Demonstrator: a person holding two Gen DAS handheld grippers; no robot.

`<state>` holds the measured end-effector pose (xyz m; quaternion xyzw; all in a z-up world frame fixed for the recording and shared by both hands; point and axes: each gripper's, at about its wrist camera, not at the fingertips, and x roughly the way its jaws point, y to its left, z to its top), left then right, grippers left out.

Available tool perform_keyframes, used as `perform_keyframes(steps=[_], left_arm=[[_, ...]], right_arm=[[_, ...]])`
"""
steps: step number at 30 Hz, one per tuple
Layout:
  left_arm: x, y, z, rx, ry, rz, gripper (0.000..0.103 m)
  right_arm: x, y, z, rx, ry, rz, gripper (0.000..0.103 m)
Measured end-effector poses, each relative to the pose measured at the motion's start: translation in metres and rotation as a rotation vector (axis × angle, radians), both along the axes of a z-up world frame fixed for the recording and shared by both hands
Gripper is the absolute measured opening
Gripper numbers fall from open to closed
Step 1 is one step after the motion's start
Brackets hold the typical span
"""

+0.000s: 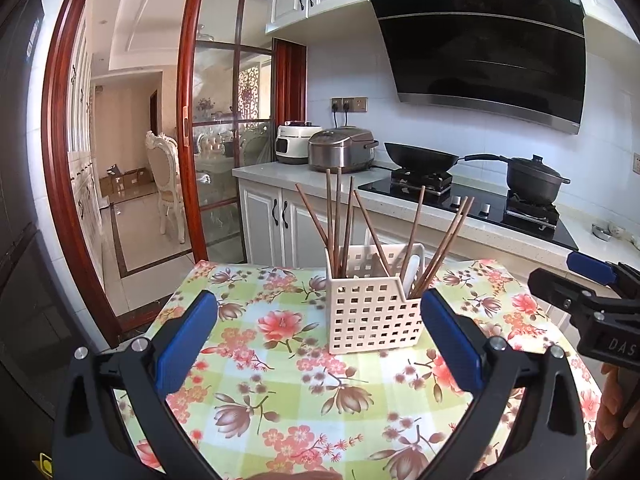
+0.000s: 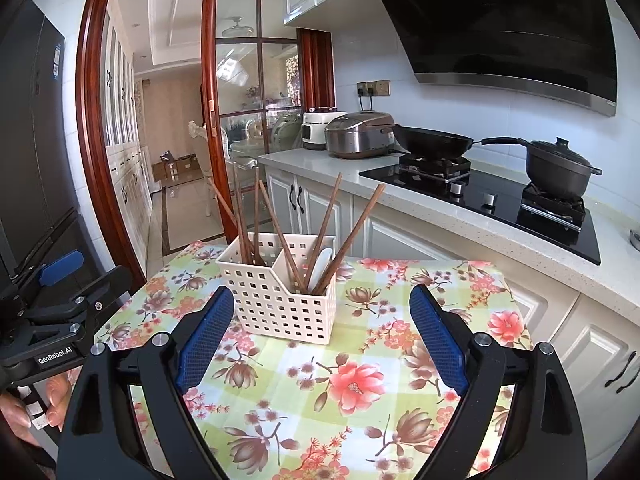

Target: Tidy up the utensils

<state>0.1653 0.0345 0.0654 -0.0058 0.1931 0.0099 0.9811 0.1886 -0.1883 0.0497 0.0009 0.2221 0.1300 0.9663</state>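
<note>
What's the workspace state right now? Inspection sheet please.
Surface: table under a floral tablecloth, bare around the caddy.
Job's things: white perforated caddy, two compartments; brown chopsticks lean in both; white spoon in the right one.
Clutter: nothing seen on the table.
Grippers: left gripper open, empty; right gripper open, empty, both short of the caddy.
Cables: black plugs at the wall socket; none on the table.
Surroundings: counter with rice cooker, wok, lidded pot; range hood above.

tablecloth: green-white check, pink and brown flowers
utensil holder: cream
chopsticks: brown
gripper pads: blue
</note>
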Motion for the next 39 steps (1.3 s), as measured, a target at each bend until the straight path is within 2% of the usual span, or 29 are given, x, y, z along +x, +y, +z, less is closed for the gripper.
perform_keyframes(steps=[39], left_arm=[[-0.0048, -0.0005, -0.0035, 0.002, 0.003, -0.003, 0.098]], right_arm=[[-0.0053, 0.0041, -0.0034, -0.022, 0.006, 0.009, 0.085]])
